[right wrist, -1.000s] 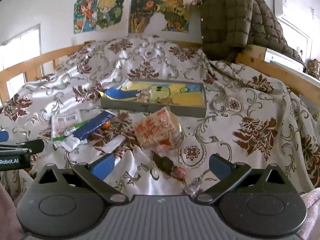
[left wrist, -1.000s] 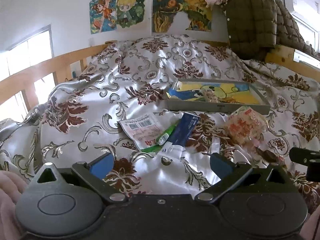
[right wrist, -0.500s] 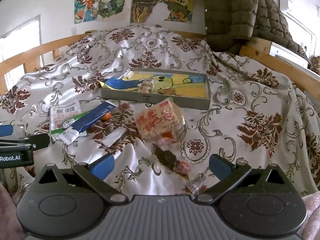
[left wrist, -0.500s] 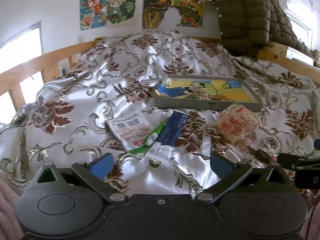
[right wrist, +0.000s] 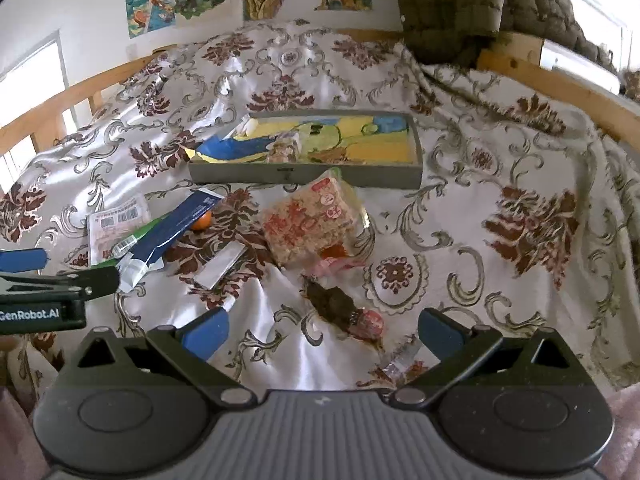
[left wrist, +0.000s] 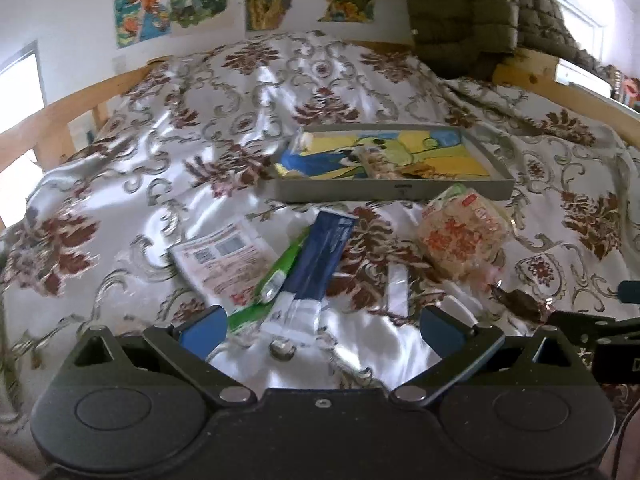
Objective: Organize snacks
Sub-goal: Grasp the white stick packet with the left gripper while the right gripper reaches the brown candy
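1. Now both my grippers hang low over the bedspread (left wrist: 360, 92), on the near side of the tray (left wrist: 394, 191), and both are empty. The left gripper (left wrist: 320, 322) has its fingers spread wide, and the right gripper (right wrist: 322, 326) also.

2. The snacks lie between me and the tray. The blue pack (left wrist: 320, 258) lies just before my left fingers, its long axis running from my gripper up toward the tray, a little tilted to the right. A green stick (left wrist: 280, 268) lies along its left side, touching it, and a white packet (left wrist: 224, 258) is further left, partly under the stick.

3. The cracker bag (right wrist: 308, 220) lies close to the front wall of the tray, ahead of my right gripper and a little to its left. The brown wrapper (right wrist: 334, 304) is nearest to my right fingers, almost between them.

4. I judge the left hand is nearer to the blue pack, so this one is for the left. Because its axis points along my fingers, I should turn the wrist to pinch it across the narrow side.

5. One small snack (right wrist: 284, 148) lies already in the tray.
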`<state>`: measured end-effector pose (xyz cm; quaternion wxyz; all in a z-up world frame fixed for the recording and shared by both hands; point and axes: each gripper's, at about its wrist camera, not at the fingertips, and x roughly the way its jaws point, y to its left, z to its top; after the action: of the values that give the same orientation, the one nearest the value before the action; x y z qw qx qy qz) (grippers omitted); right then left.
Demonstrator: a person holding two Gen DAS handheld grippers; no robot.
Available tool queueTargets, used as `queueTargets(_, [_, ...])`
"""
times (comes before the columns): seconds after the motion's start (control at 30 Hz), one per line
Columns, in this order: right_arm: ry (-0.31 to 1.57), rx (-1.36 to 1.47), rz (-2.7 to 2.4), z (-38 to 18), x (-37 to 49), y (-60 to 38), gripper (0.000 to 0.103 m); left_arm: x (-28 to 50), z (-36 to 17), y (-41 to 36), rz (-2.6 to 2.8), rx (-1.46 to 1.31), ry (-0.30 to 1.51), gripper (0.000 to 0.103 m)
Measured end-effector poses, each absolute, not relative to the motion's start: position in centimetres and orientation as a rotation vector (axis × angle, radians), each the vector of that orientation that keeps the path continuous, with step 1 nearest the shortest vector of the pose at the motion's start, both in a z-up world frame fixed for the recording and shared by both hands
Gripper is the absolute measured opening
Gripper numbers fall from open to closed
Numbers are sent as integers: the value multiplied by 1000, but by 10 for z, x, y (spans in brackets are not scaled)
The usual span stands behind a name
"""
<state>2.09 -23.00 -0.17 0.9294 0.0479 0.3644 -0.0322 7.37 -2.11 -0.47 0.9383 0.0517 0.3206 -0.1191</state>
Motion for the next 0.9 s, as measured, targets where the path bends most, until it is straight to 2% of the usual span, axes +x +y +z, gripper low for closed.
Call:
queueTargets(0.4, [872,274,-27,-17,64,-270,103,105,-27,-40,-328,145,713,102])
queueTargets(0.7, [921,230,9,-32,91,-272,102,138,-46,-51,-387,126,767,102])
queueTargets(0.8, [919,217,-19,-39,97,-270,96,146,-50,-59,-424,133,757,102])
queueTargets(0.9, [939,214,-22,-45,100,-268,92,152,-53,-67,-447,144,743,95])
